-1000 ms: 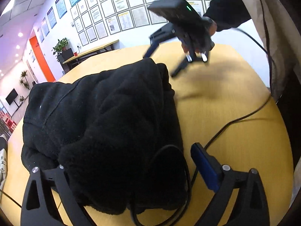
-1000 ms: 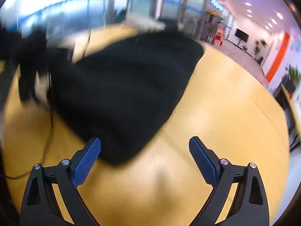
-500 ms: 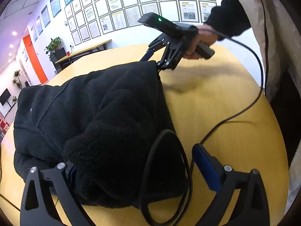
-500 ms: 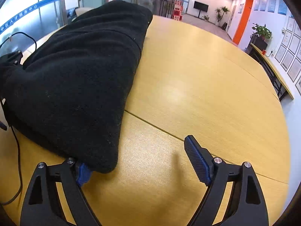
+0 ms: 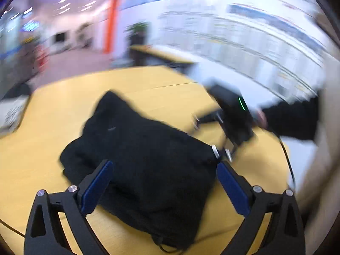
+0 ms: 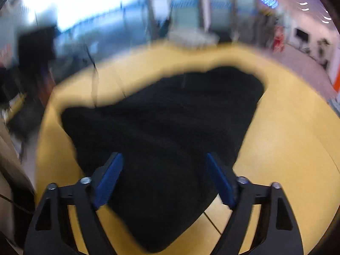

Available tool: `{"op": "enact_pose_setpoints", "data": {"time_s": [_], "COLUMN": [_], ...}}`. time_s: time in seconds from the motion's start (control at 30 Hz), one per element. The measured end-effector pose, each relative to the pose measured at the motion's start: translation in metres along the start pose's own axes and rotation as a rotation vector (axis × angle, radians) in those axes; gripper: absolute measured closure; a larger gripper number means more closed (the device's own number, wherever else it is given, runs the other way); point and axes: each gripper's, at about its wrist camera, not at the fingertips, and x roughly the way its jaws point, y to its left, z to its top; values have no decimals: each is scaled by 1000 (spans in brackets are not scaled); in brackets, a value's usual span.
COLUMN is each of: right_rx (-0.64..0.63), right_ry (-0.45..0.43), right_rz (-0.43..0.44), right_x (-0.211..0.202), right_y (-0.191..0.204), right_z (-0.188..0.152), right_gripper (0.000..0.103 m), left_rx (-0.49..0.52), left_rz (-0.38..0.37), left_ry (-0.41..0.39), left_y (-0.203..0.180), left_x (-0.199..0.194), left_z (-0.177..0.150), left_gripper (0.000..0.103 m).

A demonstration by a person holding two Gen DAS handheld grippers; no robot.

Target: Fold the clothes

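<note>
**Two claws released above the folded black fleece**

Two claws are in my feeds, and both views are smeared by motion blur. In the left wrist view my left claw [image 5: 163,182] is spread wide, its blue pads [image 5: 96,186] apart with nothing between them, poised above the near edge of the black fleece garment [image 5: 146,155]. The garment lies bundled in a thick heap on the yellow desk [image 5: 53,110]. A black cable [image 5: 286,161] runs along the desk's right side. Past the garment's right edge I see my right claw [image 5: 222,153] and the dark sleeve [image 5: 291,119] of the arm holding it; from this view I cannot tell how its fingers stand.

In the right wrist view the right claw [image 6: 165,178] is also released, blue pads [image 6: 108,180] well apart and gripping nothing. The garment [image 6: 170,114] fills the middle of that view, lying on the desk [image 6: 286,148], with one corner reaching toward the camera between the fingers.
</note>
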Motion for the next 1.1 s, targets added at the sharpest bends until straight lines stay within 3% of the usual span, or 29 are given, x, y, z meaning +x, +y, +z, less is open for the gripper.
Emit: {"op": "enact_pose_setpoints", "data": {"time_s": [0.13,0.17,0.23,0.43,0.53,0.6,0.73,0.87,0.9,1.0,1.1], "right_rx": [42,43,58,201,246,294,286,184,175,205,260], "right_ry": [85,91,100,88,103,99,-92,-110,-114,-115,-105], "right_rz": [35,35,43,36,40,71,98,91,92,103,113], "right_x": [34,35,33,16,9,-13,-50,-41,-40,-37,-36], "right_y": [-7,-4,4,39,57,58,33,23,22,26,33], "right_z": [-20,-25,-34,-64,-68,-59,-2,37,38,31,19], "right_gripper": [25,24,23,20,19,20,17,15,15,15,15], "left_rx": [-237,-249,-184,-88,-149,-168,-245,-373,-368,-300,-302], "left_rz": [118,110,104,0,-87,-87,-108,-165,-176,-196,-166], "left_ry": [190,247,265,251,264,273,224,124,83,70,126], "left_y": [32,33,25,28,44,47,42,29,16,-20,-18], "left_x": [54,66,78,73,76,71,37,-14,-27,-30,-3], "left_z": [-21,-33,-55,-78,-86,-80,-54,-32,-25,-6,-17], "left_gripper": [4,4,3,0,0,1,4,4,4,4,4]}}
